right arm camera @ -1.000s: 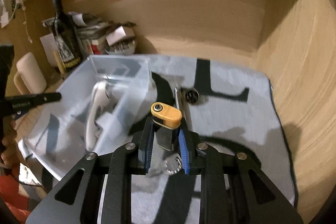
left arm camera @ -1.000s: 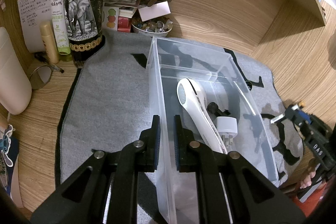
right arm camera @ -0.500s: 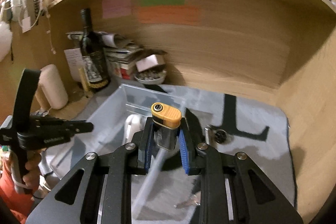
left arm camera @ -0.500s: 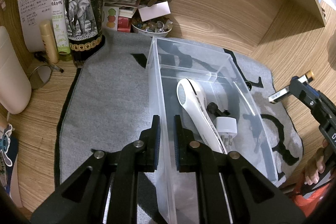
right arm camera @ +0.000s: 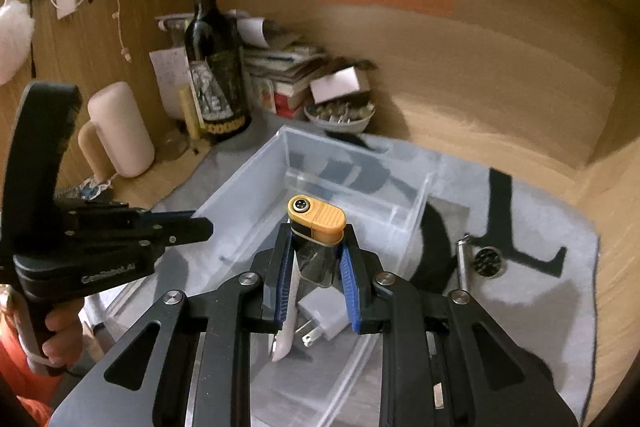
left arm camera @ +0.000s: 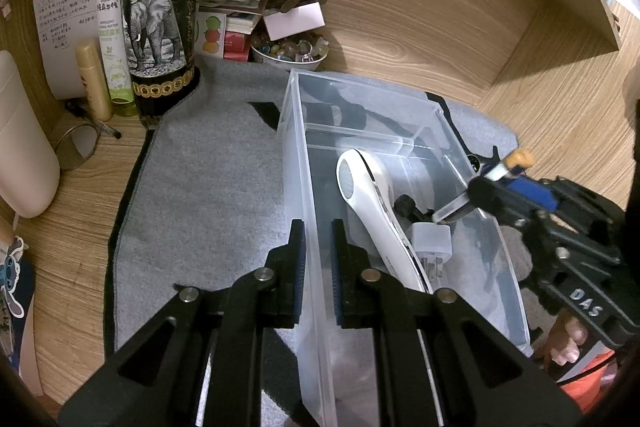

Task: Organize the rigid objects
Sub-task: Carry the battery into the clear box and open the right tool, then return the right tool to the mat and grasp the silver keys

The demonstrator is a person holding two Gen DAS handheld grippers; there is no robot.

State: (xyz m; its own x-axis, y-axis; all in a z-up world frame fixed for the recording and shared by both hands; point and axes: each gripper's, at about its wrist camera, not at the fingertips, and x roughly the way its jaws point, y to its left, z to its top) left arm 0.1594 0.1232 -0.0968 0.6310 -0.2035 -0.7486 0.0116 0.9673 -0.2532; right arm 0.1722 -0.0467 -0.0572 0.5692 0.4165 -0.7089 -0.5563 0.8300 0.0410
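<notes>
A clear plastic bin (left arm camera: 362,115) stands on a grey mat (left arm camera: 208,195). It holds a white handheld device (left arm camera: 368,195) and a white plug adapter (left arm camera: 431,241). My left gripper (left arm camera: 318,255) is shut on the bin's left wall. My right gripper (right arm camera: 316,263) is shut on a lighter with an orange cap (right arm camera: 316,219) and holds it above the bin (right arm camera: 256,179), over the adapter (right arm camera: 324,311). In the left wrist view the right gripper (left arm camera: 496,183) reaches over the bin's right rim.
A dark wine bottle (left arm camera: 160,15), spray bottles, papers, books and a bowl of small items (left arm camera: 290,49) crowd the back left. A metal rod and a round black part (right arm camera: 488,261) lie on the mat right of the bin. Wooden walls enclose the desk.
My right gripper has lifted the lighter from the mat and carried it left, over the bin. The left gripper has stayed clamped on the bin wall.
</notes>
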